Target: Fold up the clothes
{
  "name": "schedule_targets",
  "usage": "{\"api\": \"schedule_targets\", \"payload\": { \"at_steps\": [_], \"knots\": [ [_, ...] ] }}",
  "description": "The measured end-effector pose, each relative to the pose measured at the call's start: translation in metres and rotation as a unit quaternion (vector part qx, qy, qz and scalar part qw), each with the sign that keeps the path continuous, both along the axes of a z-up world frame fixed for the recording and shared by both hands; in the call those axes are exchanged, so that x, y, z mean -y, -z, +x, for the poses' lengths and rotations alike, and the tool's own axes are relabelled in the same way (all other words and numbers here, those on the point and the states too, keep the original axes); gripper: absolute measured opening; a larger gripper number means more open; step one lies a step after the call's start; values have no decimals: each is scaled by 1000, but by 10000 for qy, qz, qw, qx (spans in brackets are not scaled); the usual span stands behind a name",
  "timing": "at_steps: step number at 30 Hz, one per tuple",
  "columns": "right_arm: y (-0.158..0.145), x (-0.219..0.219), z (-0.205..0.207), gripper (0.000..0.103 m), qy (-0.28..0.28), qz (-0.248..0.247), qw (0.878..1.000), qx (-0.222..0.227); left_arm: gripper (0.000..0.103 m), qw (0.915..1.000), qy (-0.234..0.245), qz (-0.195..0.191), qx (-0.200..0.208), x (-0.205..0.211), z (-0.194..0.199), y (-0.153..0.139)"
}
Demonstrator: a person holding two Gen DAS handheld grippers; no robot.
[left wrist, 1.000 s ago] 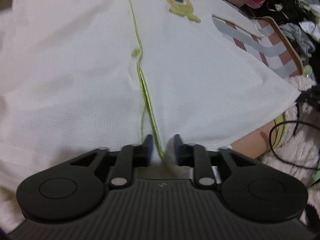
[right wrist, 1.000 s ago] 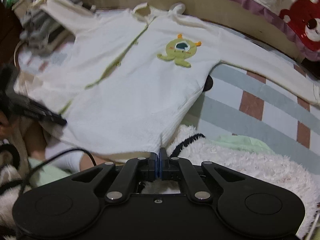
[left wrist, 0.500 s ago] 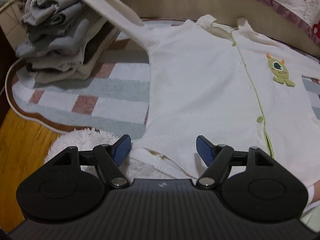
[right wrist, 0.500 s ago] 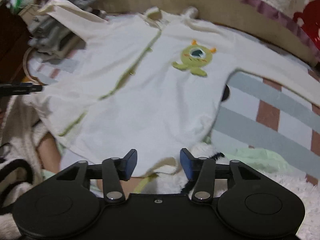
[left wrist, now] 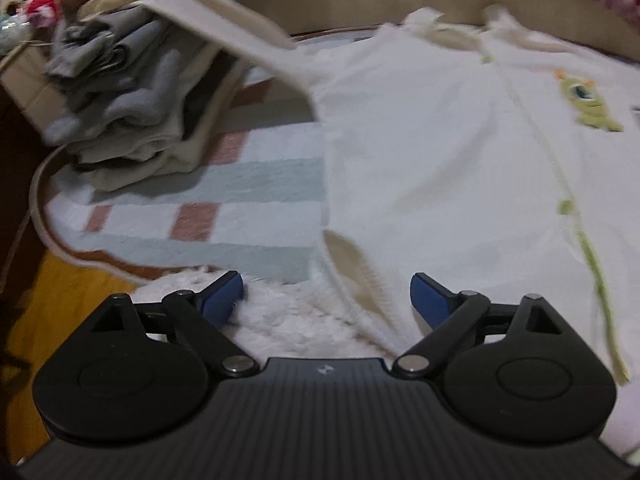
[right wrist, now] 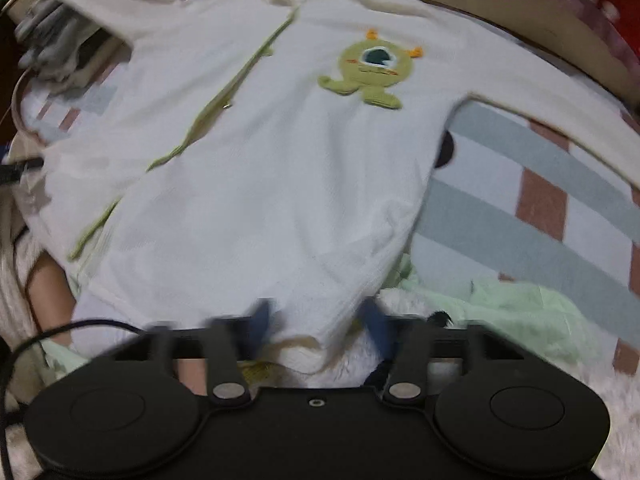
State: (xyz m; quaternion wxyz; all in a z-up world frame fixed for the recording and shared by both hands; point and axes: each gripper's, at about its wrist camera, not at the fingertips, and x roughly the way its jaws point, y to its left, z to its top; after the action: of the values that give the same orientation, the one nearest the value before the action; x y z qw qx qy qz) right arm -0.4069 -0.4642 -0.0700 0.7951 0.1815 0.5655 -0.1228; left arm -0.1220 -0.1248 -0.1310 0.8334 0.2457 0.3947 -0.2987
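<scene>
Shirt point(right wrist: 248, 184) hem apparently between closing right claw point(right wrist: 318, 330); left claw point(left wrist: 326, 300) opening, empty.

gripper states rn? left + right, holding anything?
Left gripper: jaws opening, wide apart, gripping nothing; hem corner of the white top lies between them.
Right gripper: jaws closing around the top's bottom hem; blurred, pads not yet pressing.

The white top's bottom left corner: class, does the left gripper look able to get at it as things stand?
Probably yes. The left gripper is opening, and the white top's turned-up corner lies just ahead between its fingers, with nothing over it.
</scene>
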Motion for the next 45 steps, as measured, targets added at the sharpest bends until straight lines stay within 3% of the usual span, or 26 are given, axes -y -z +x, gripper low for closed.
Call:
{"api": "schedule_targets", "payload": {
  "at_steps": [1, 2, 3, 5, 9, 13, 16, 24, 27, 28, 29, 30, 31, 33, 36, 38, 39, 41, 43, 45],
  "knots": [
    [-2, -1, -2, 8, -57, -7, 10000, 75, 36, 9999, -14, -106, 18, -3, 0, -1],
    [-6, 0, -4, 7, -36, -31, 9998, 198, 14, 9998, -24, -214, 23, -5, 0, -2],
    [-10, 0, -6, 6, -15, -54, 9995, 321, 3, 9994, -8, -355, -45, -7, 2, -4],
    [-20, 7, -9, 6, 119, -115, 9984, 534, 3, 9969, 45, -786, -84, -10, 4, -10],
    [-36, 35, -9, 6, 439, -153, 9953, 850, 3, 9935, 343, -987, 455, 8, 10, -29],
    [-47, 67, 0, 6, 797, -129, 9905, 1117, 3, 9860, 352, -1404, 827, 30, 34, -46],
    [-47, 90, 15, 6, 991, -62, 9874, 1234, 3, 9825, 405, -1459, 1087, 56, 59, -48],
    [-57, 185, 102, 6, 1358, 133, 9784, 1554, 3, 9802, 542, -1343, 1351, 170, 150, -60],
    [-64, 233, 145, 6, 1595, 4, 9730, 1671, 5, 9760, 174, -1501, 1567, 211, 196, -62],
    [-63, 249, 157, 9, 1762, -44, 9680, 1787, 12, 9731, -20, -1678, 1576, 218, 211, -57],
    [-60, 263, 166, 12, 1903, -84, 9627, 1923, 23, 9722, -222, -1801, 1481, 224, 226, -51],
    [-54, 275, 172, 23, 2113, -193, 9567, 1993, 51, 9744, -457, -1788, 1281, 228, 238, -43],
    [-47, 284, 175, 48, 2402, -365, 9491, 2003, 62, 9759, -694, -1776, 1063, 227, 244, -35],
    [-30, 289, 168, 53, 2940, -641, 9323, 2006, 62, 9741, -953, -1950, 633, 212, 243, -18],
    [1, 260, 133, 52, 3061, -171, 9212, 2397, 63, 9716, -816, -2220, 4, 166, 211, 10],
    [23, 227, 106, 52, 3069, -56, 9149, 2621, 63, 9704, -1138, -2073, -481, 132, 190, 32],
    [34, 210, 92, 52, 3073, -45, 9119, 2719, 63, 9688, -1364, -1861, -910, 124, 187, 41],
    [46, 191, 77, 53, 3221, 88, 9073, 2701, 63, 9528, -1638, -2029, -1555, 109, 181, 55],
    [51, 180, 71, 53, 3326, 185, 9054, 2634, 63, 9482, -1741, -2063, -1675, 109, 177, 60],
    [45, 175, 75, 52, 3147, 47, 9113, 2654, 63, 9431, -1845, -2101, -1798, 110, 173, 65]
  ]
}}
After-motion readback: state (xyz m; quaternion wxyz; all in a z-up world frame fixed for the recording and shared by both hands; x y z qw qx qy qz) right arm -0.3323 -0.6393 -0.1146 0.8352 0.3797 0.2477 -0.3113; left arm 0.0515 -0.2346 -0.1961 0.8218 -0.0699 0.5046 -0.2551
